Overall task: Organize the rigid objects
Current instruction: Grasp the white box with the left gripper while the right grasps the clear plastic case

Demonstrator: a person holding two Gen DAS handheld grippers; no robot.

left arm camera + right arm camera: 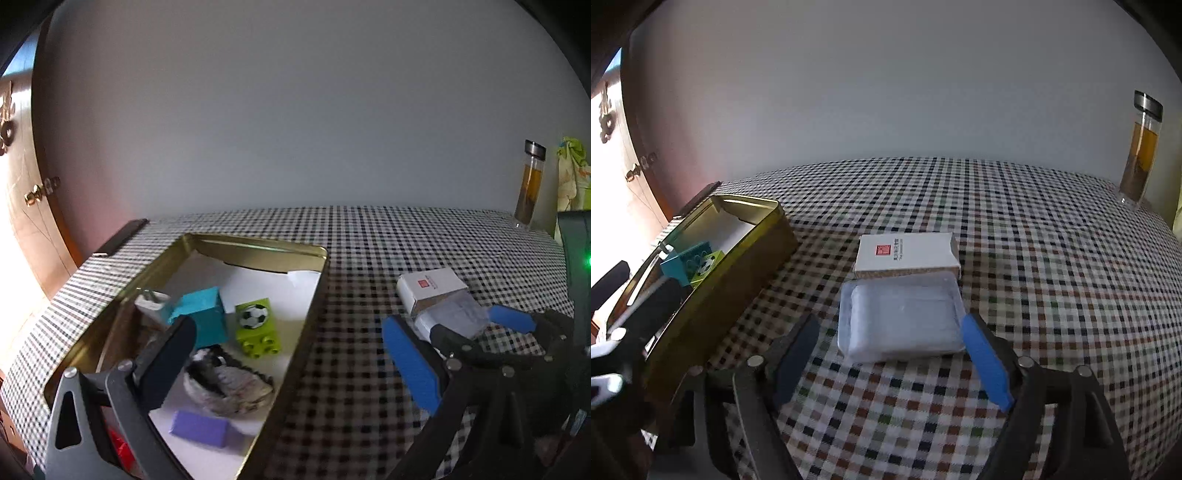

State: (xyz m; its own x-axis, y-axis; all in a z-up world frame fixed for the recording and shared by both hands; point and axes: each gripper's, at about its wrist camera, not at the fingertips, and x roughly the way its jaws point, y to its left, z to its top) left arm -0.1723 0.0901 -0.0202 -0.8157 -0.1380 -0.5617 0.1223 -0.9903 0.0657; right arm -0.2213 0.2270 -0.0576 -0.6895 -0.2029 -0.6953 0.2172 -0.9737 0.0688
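Observation:
A gold tin box lies open on the checked tablecloth. It holds a teal block, a green football brick, a grey shell-like object, a purple block and a white plug. My left gripper is open, one finger over the tin, the blue finger outside it. My right gripper is open around the near end of a clear-wrapped white pack, apart from it. A white card box lies behind the pack.
A glass bottle of amber liquid stands at the far right by the wall. A dark flat object lies at the table's far left corner. A wooden door is at the left. The right gripper shows in the left wrist view.

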